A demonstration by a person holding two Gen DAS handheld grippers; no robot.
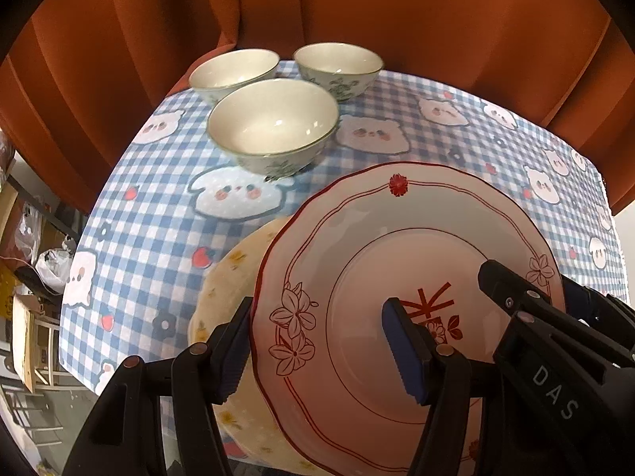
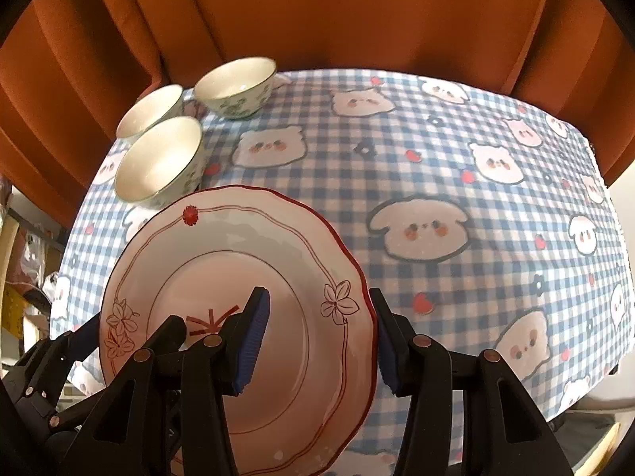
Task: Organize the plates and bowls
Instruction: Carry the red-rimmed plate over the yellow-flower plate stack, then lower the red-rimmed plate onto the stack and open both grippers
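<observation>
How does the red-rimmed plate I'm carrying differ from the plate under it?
The white scalloped red-rimmed plate is lifted and tilted, gripped at opposite rims by both tongs; the cream plate with yellow flowers lies flat on the checked tablecloth. One has red line flowers, the other faint yellow ones. Both look empty.

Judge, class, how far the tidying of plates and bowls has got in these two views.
Done: nothing looks stacked; three bowls stand apart on the checked tablecloth. In hand: the left gripper and right gripper each clamp a rim of the red-trimmed plate, over a yellow-flowered plate on the table. Left: set it down, then gather the bowls.
</observation>
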